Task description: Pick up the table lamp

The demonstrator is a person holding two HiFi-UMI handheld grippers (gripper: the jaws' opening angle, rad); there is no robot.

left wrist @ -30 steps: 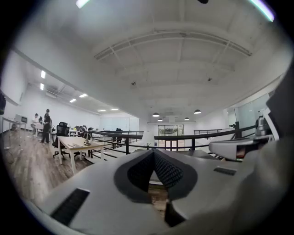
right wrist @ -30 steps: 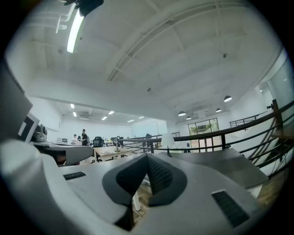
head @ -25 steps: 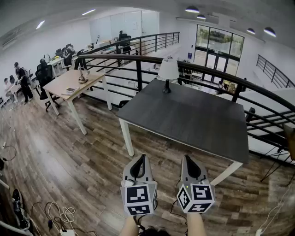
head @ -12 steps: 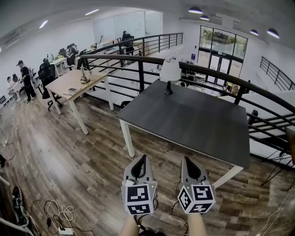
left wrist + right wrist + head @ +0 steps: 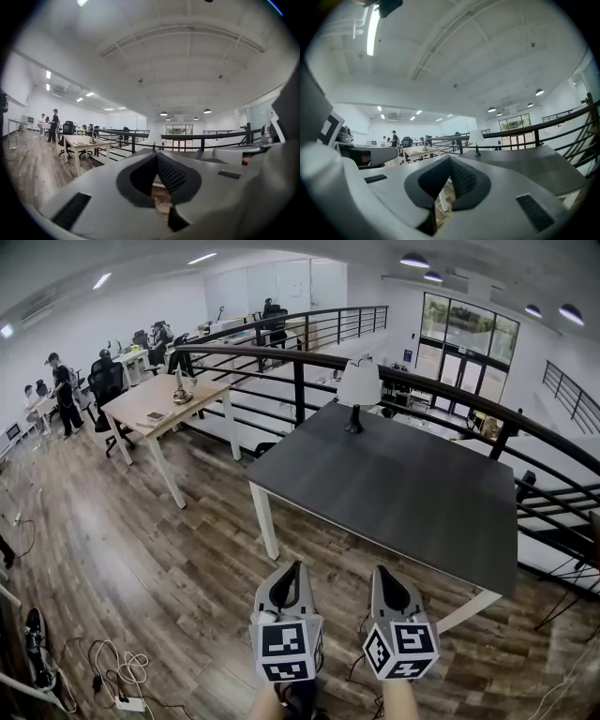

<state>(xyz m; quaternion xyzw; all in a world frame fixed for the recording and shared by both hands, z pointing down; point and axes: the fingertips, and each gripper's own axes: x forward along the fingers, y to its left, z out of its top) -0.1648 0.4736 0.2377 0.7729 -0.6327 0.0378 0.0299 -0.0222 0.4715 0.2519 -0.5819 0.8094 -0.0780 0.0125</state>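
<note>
Left tongs (image 5: 297, 566) and right tongs (image 5: 380, 570) have edged toward the surface (image 5: 412, 493), both pressed together, empty. Forearms (image 5: 398, 701) are cut off below. The table lamp (image 5: 358, 390) stands at the far edge, well apart.

The surface (image 5: 403, 493) ahead of the right gripper (image 5: 381, 570) was seen as matt dark grey; the floor (image 5: 141, 549) beneath was grained wood, the railing (image 5: 298, 390) black metal.
</note>
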